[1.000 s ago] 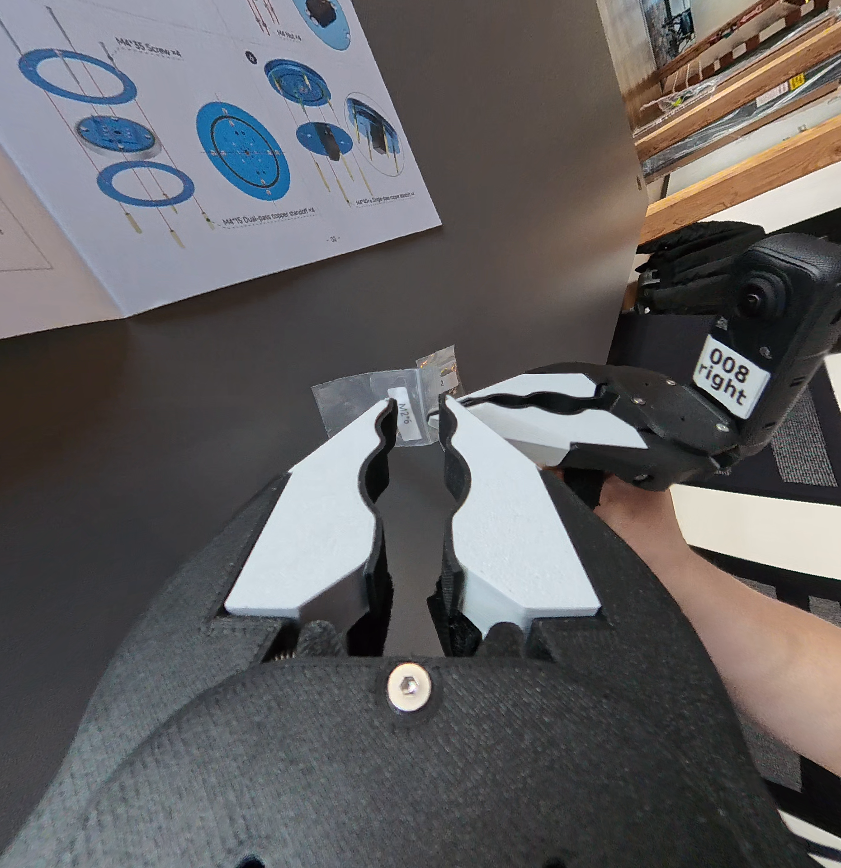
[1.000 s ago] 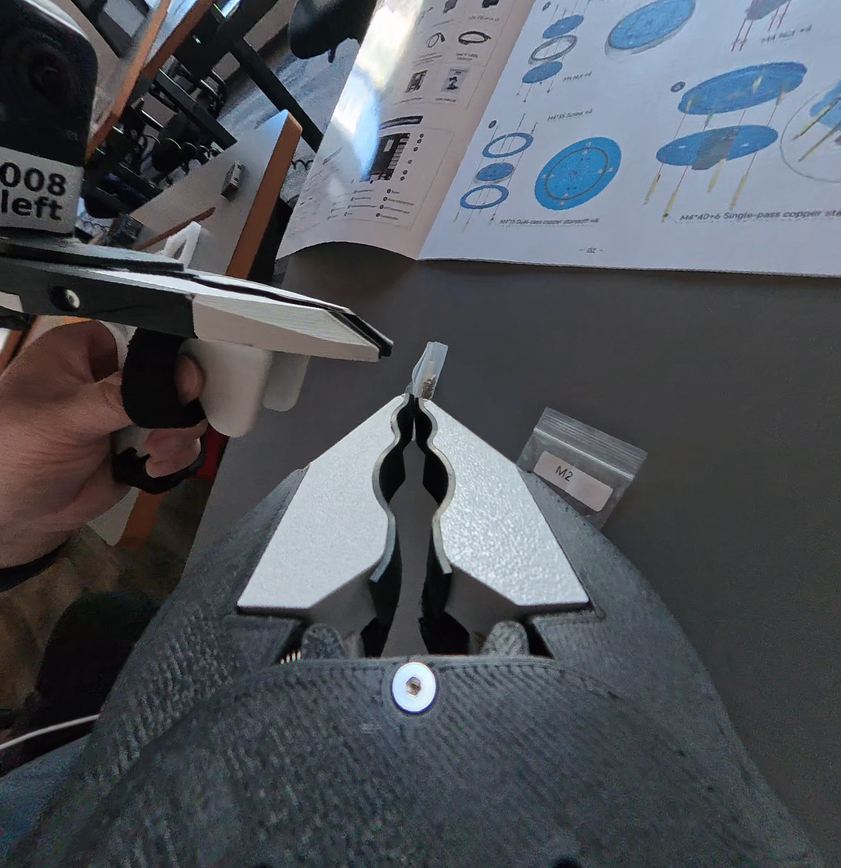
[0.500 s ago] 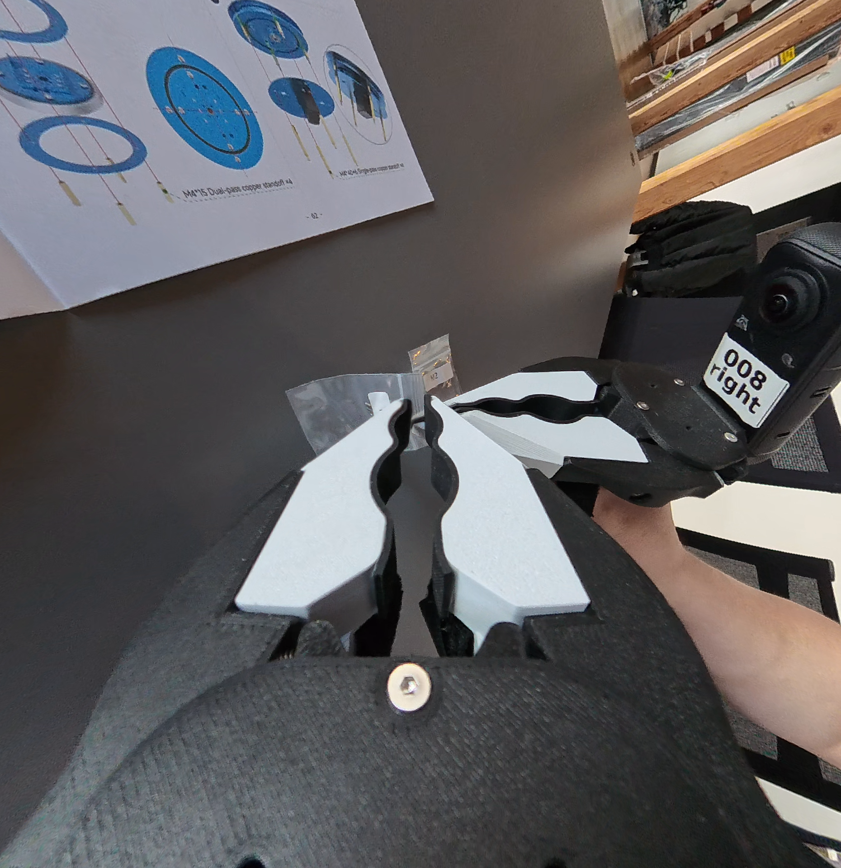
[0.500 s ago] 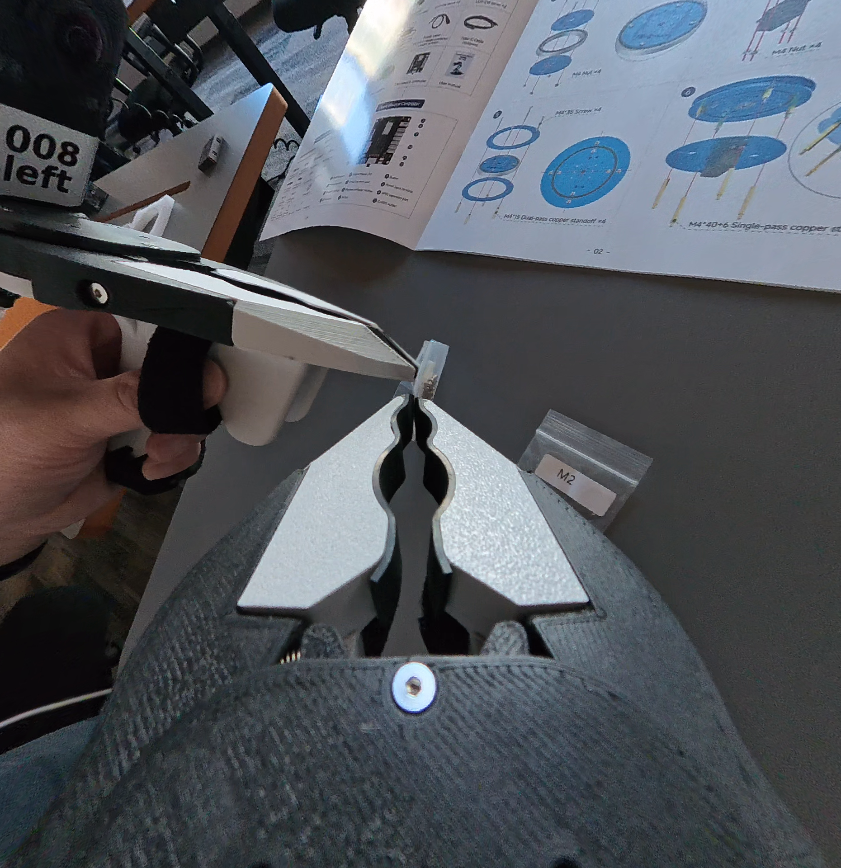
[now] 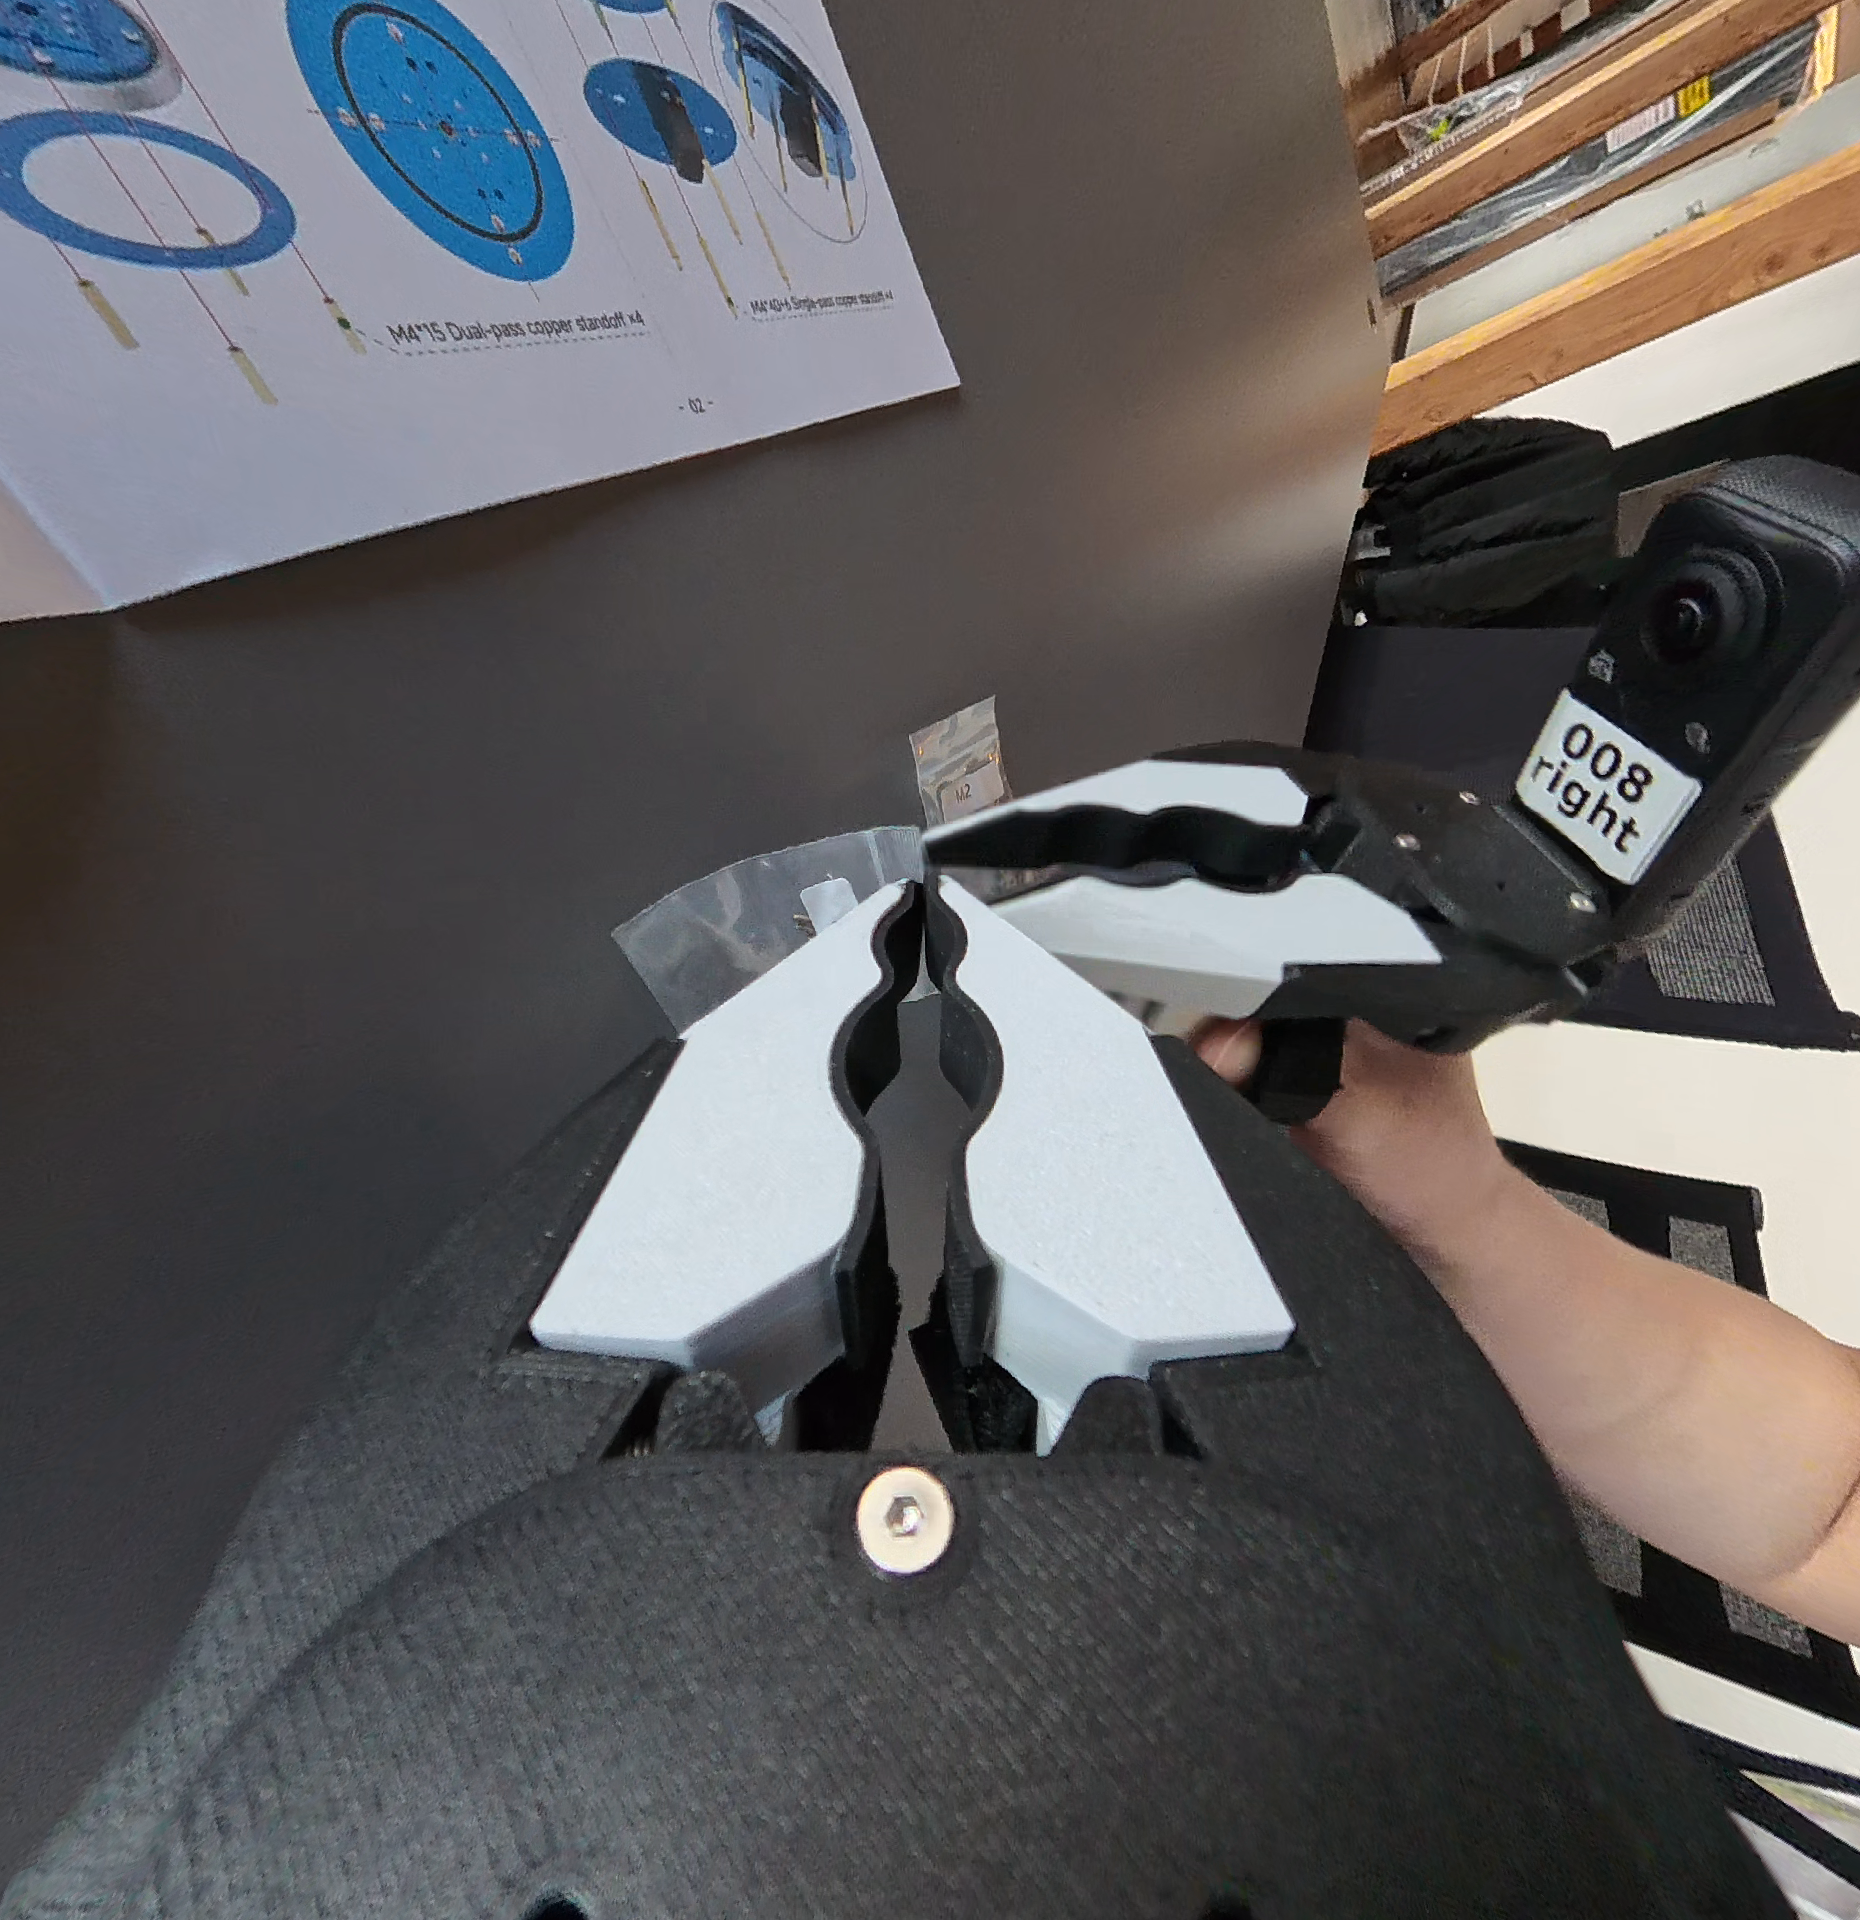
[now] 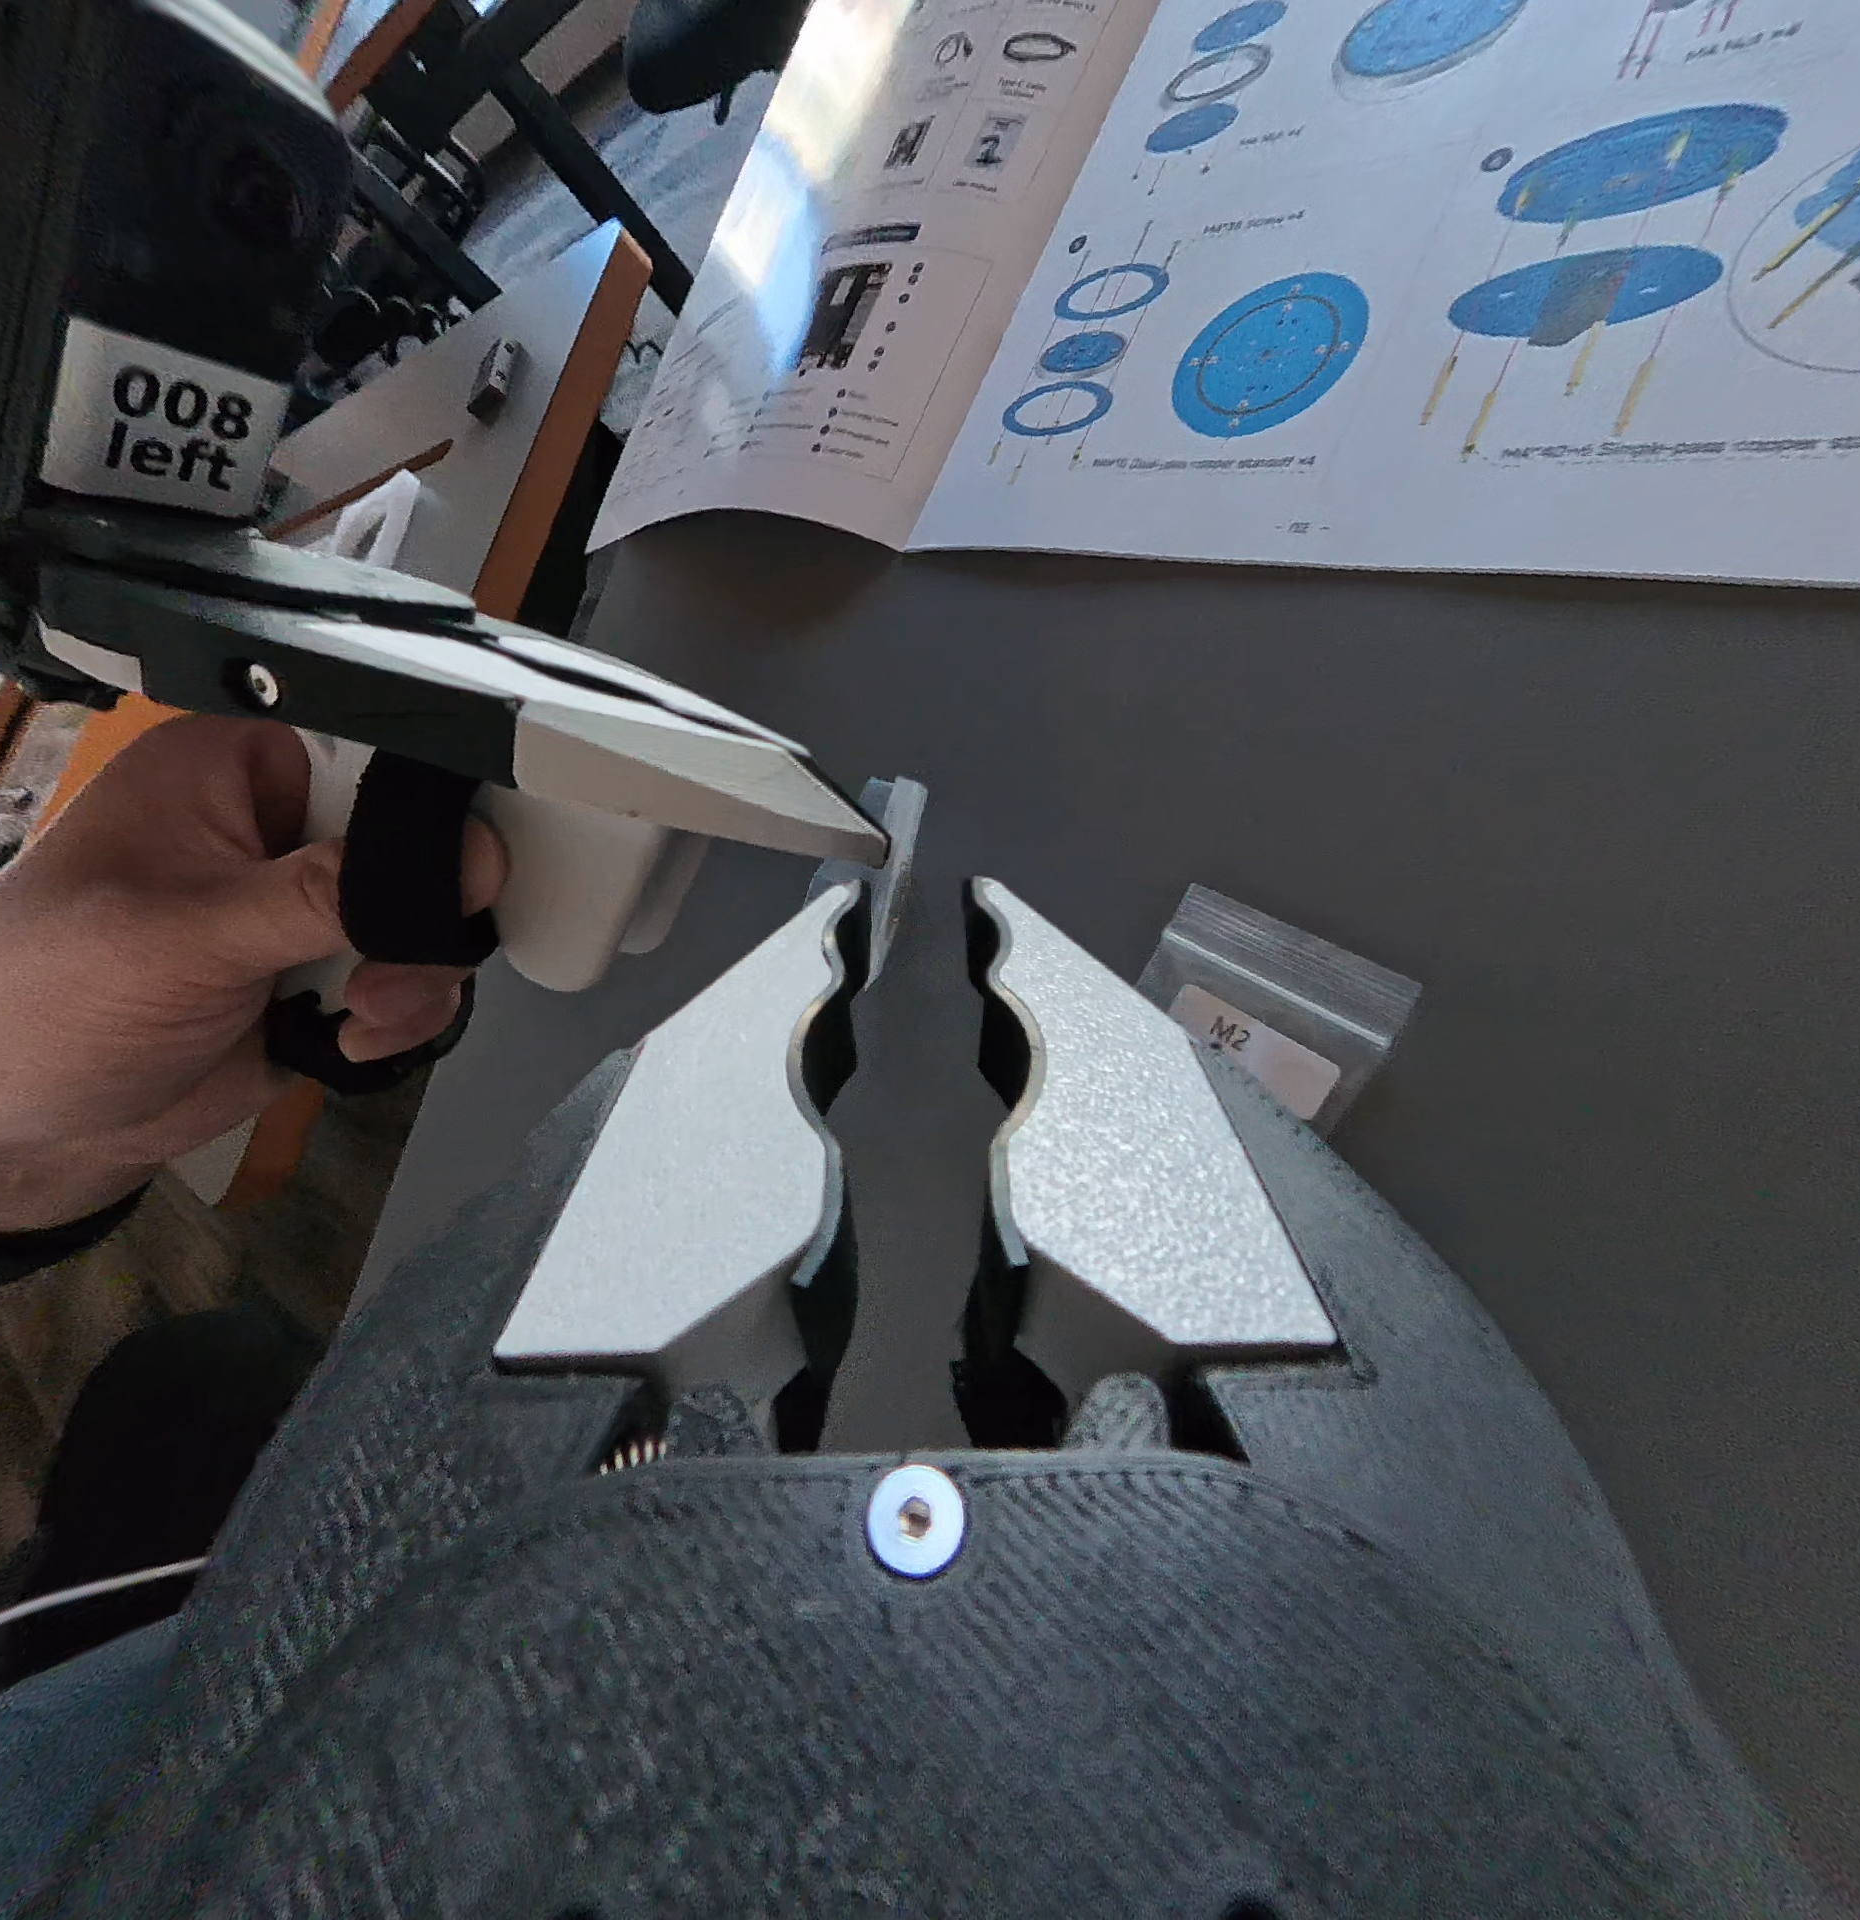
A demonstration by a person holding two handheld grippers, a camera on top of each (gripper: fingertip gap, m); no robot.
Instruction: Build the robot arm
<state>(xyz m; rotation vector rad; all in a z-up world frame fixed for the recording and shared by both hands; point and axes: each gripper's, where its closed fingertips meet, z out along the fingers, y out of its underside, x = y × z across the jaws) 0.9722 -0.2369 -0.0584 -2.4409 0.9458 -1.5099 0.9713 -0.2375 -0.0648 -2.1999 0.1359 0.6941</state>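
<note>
A small clear plastic bag (image 5: 739,925) with a white label hangs above the dark grey table (image 5: 282,935). My left gripper (image 5: 924,904) is shut on its edge. In the right wrist view the bag (image 6: 895,821) shows edge-on, pinched by the left gripper's tip (image 6: 872,840). My right gripper (image 6: 915,891) is open, and the bag lies against the inside of its left finger (image 6: 718,1122). In the left wrist view the right gripper (image 5: 957,873) comes in from the right with its jaws slightly parted at the bag's corner.
A second small labelled bag (image 6: 1279,1018) lies flat on the table, also seen in the left wrist view (image 5: 957,774). An open instruction booklet (image 6: 1321,312) with blue diagrams lies at the back. The table's edge (image 5: 1352,623) drops to the floor on the right; wooden shelves stand beyond. Both grippers' tips are close together, under 4 cm apart.
My left gripper moved in and shut on the bag. My right gripper, which was shut on the bag, has opened.
</note>
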